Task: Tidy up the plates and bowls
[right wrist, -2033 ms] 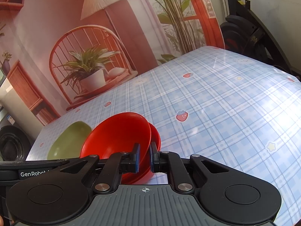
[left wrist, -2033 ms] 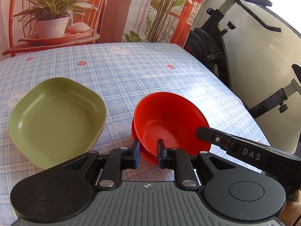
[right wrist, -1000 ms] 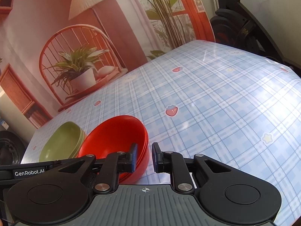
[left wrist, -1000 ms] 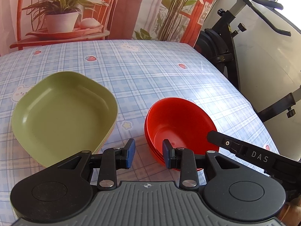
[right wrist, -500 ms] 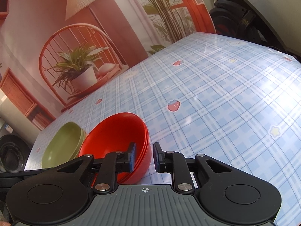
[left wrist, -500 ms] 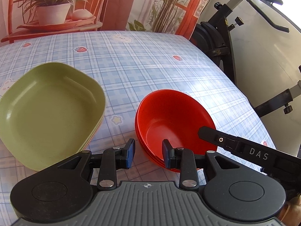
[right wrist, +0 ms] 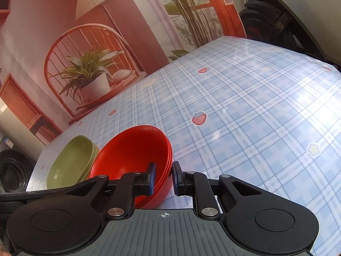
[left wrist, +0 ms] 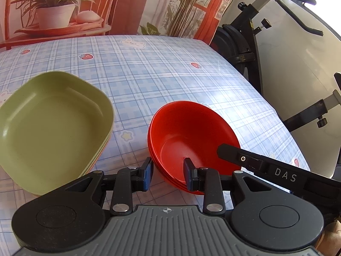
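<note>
Red bowls (left wrist: 191, 136) nested in one stack on the bench (left wrist: 162, 70), just beside the stacked green plates (left wrist: 51, 125): like sits with like, so sorting looks nearly finished. Left claw (left wrist: 167, 173) apart, straddling the bowl stack's near rim, gripping nothing. Right claw (right wrist: 163, 177) also apart, either side of the opposite rim, probably placed to steady or square the stack.
</note>
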Motion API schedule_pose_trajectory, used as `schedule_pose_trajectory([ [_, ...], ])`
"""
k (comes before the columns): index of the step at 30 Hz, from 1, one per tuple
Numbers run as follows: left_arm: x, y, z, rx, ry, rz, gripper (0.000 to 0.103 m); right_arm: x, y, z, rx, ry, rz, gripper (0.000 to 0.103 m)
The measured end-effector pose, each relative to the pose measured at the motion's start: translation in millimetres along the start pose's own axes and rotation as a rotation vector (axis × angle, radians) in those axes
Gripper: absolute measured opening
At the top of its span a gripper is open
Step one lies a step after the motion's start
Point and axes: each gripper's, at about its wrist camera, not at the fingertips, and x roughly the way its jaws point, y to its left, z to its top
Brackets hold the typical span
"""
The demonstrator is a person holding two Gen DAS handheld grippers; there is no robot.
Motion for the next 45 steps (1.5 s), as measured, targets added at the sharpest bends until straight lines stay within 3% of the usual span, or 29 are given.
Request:
schedule_pose_trajectory([
  [10,-10,1,-1,-0.002,-0.021,-0.011,0.032,-6,7,0,-0.027,-0.021,-0.015,0.015],
  [25,-48,8,4,-0.022,-0.128,-0.018,0.032,-22,37,8,-0.068,-0.06,-0.002,0.015],
  [35,-77,31,15,-0.036,-0.186,0.003,0.032,-21,79,22,-0.124,-0.064,0.038,0.015],
  [45,-136,77,44,-0.041,-0.282,0.065,0.032,4,151,35,-0.171,-0.113,0.146,0.015],
])
